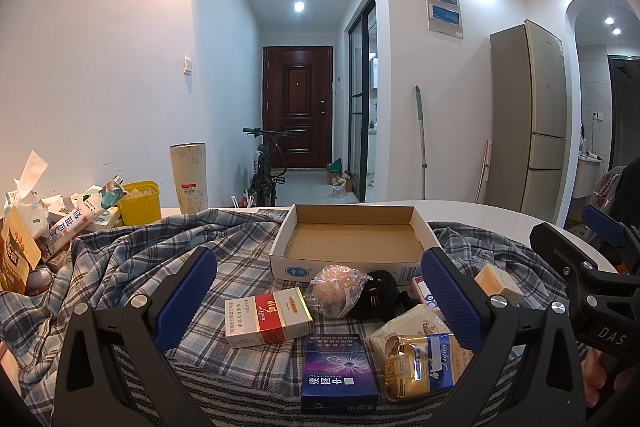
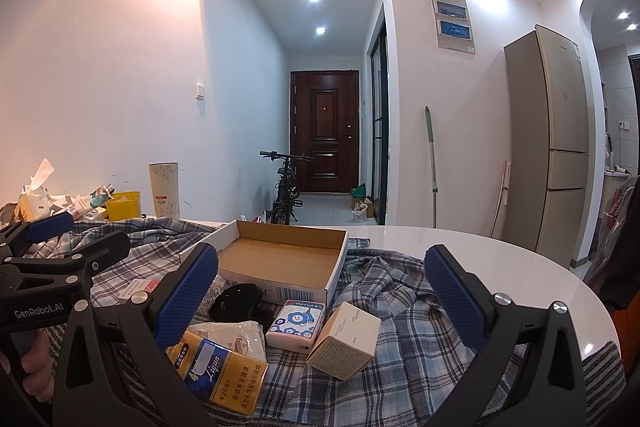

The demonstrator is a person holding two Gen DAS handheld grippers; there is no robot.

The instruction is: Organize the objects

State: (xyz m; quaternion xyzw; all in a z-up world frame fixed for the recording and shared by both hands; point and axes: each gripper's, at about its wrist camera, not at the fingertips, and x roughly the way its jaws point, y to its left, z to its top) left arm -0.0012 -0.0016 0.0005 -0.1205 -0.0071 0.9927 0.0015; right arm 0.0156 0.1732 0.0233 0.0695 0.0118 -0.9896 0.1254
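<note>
On the plaid cloth, our shallow cardboard tray (image 1: 352, 247) sits empty; nothing is sorted yet. Red-and-white cigarette pack (image 1: 269, 317), dark blue box (image 1: 339, 371), gold-and-blue pack (image 2: 222, 373), tissue packet (image 2: 296, 323) and beige carton (image 2: 345, 341) wait before it. Our left gripper (image 1: 320, 301) and right gripper (image 2: 320, 301) hover, jaws apart, holding nothing.
</note>
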